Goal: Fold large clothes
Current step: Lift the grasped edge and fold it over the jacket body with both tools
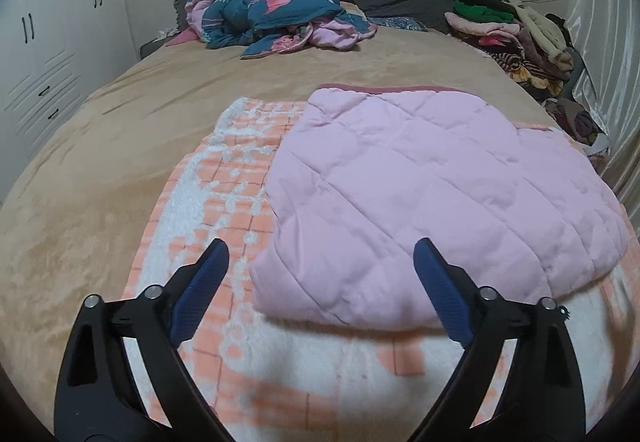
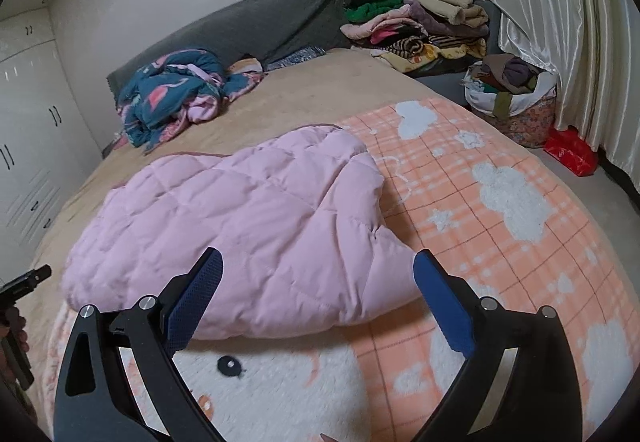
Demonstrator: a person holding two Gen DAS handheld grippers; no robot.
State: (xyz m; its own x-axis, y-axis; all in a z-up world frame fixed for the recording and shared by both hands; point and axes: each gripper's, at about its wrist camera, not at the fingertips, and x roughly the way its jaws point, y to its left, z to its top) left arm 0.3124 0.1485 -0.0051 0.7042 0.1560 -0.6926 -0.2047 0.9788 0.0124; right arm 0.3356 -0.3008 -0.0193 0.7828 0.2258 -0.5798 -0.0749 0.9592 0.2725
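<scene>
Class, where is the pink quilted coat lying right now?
The pink quilted coat lies folded on the orange checked blanket near the foot of the bed, just ahead of both open tongs; in the right wrist view it sits left of centre.

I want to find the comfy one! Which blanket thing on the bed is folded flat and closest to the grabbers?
The pale pink quilted garment, folded flat on the orange-and-white checked blanket. The dark blue flamingo-print quilt lies crumpled by the headboard.
</scene>
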